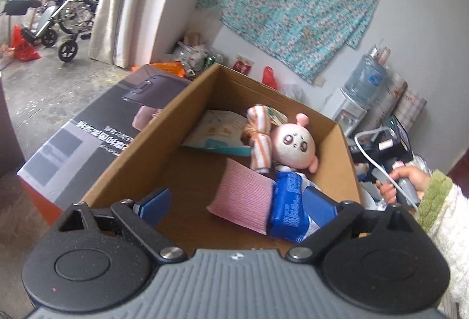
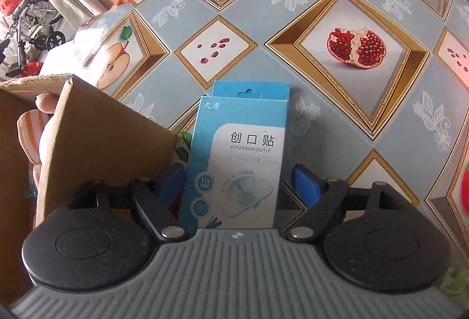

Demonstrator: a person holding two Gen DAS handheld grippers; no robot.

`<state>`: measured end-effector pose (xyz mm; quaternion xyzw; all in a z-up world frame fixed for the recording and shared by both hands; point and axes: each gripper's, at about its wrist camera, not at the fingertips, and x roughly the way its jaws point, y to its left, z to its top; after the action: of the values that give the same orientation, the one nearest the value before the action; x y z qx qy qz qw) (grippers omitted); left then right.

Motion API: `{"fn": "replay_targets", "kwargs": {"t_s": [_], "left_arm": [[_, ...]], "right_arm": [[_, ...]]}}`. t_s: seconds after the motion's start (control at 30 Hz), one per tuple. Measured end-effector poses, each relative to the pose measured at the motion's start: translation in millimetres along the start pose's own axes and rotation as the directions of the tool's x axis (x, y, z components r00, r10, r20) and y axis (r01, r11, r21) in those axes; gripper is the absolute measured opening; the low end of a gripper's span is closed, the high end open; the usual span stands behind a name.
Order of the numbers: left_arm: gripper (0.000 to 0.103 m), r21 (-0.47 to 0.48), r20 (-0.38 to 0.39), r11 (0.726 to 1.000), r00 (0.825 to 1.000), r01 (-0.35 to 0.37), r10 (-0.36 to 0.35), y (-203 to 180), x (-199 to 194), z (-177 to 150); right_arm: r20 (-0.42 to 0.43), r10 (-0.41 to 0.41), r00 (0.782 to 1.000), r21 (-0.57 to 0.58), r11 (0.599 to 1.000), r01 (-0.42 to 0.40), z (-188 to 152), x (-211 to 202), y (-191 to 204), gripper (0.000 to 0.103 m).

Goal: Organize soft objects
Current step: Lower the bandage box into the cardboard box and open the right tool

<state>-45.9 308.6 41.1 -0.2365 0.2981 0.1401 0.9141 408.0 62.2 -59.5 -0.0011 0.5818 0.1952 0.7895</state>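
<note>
In the left wrist view my left gripper (image 1: 237,201) is open above an open cardboard box (image 1: 146,140). Inside lie a pink cloth (image 1: 243,196), a blue packet (image 1: 288,204) against the right finger, a pink plush doll (image 1: 296,143), an orange striped soft toy (image 1: 259,137) and a white pouch (image 1: 217,128). In the right wrist view my right gripper (image 2: 239,184) is open, with a light blue bandage box (image 2: 237,160) standing between the fingers. It touches the left finger; a gap shows on the right. The cardboard box's wall (image 2: 96,137) is at the left.
The table (image 2: 322,102) has a fruit-patterned cover. A large printed carton (image 1: 96,128) lies left of the box. A water dispenser (image 1: 357,90), bags and a wheelchair (image 1: 64,11) stand by the walls. The hand holding the right gripper (image 1: 407,178) is right of the box.
</note>
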Motion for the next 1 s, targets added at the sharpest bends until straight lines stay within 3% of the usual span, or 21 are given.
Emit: {"fn": "replay_targets", "kwargs": {"t_s": [0.13, 0.23, 0.37, 0.67, 0.83, 1.0], "left_arm": [[0.097, -0.041, 0.006, 0.999, 1.0, -0.009, 0.009, 13.8, -1.8, -2.5], [0.097, -0.041, 0.011, 0.999, 1.0, -0.007, 0.007, 18.1, -6.4, -3.3], [0.098, -0.02, 0.037, 1.0, 0.999, -0.011, 0.012, 17.4, -14.4, -3.9], [0.098, -0.042, 0.052, 0.998, 0.998, -0.041, 0.043, 22.2, -26.8, -12.6], [0.098, -0.067, 0.064, 0.996, 0.996, -0.058, 0.063, 32.6, -37.0, -16.5], [0.098, -0.084, 0.086, 0.993, 0.993, -0.078, 0.085, 44.3, -46.1, -18.8]], "right_arm": [[0.011, -0.01, 1.0, -0.008, 1.0, 0.01, -1.9, -3.9, -5.0, 0.075], [0.025, -0.034, 0.999, 0.05, 0.998, 0.033, -0.3, -9.3, -21.6, 0.072], [0.006, 0.058, 0.998, 0.143, 0.988, -0.059, 2.0, -9.2, -37.9, 0.073], [0.03, -0.007, 1.0, 0.009, 1.0, 0.006, 0.7, -5.3, -19.0, 0.073], [0.098, 0.012, 0.995, 0.056, 0.998, -0.017, -5.9, -18.4, -32.7, 0.072], [0.234, 0.063, 0.97, 0.098, 0.991, -0.088, -10.2, -73.2, -42.6, 0.072]]}}
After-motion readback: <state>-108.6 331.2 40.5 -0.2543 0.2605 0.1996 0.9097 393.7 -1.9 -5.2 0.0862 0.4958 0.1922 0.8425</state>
